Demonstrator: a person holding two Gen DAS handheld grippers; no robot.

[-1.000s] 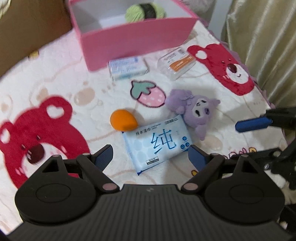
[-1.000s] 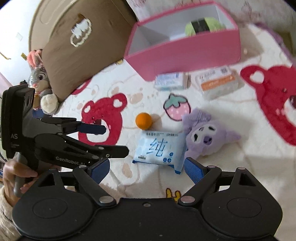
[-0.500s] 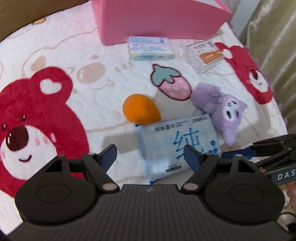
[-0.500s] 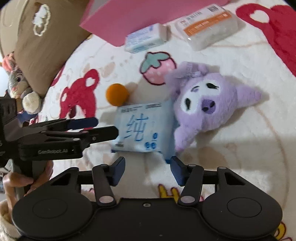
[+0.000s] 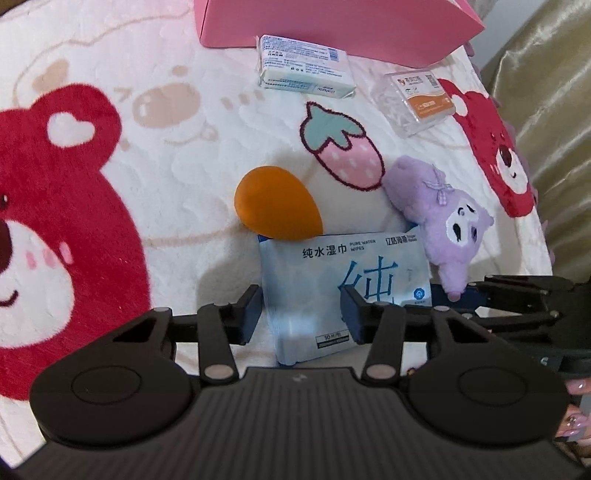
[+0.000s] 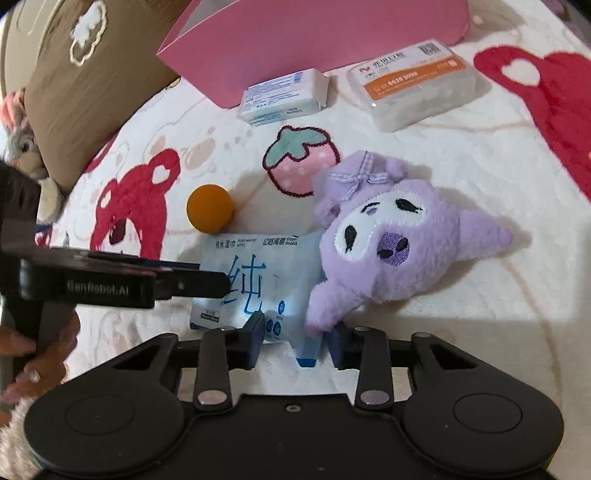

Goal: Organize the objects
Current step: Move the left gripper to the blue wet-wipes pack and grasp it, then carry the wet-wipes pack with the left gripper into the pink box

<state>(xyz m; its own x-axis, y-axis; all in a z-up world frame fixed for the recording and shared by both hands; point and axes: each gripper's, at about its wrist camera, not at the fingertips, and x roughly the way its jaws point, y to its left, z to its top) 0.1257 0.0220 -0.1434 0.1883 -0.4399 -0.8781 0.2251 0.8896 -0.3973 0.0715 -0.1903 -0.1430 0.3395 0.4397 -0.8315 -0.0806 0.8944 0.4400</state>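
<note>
A light blue wet wipes pack lies flat on the bear-print blanket. My left gripper is closing on the pack's near end: one pad is against its left edge and the other presses on its top. My right gripper is also closing. A corner of the same pack lies between its jaws, with a slim gap at the right pad. The purple plush rests one arm beside that corner. An orange egg-shaped sponge touches the pack's far edge.
The pink box stands at the far side. In front of it lie a white-and-blue tissue pack and a clear box with an orange label. A brown pillow and a rabbit plush are at the left, a gold curtain at the right.
Both grippers have come down onto the wipes pack and their jaws have narrowed around it. The pink box's inside has slid out of view.
</note>
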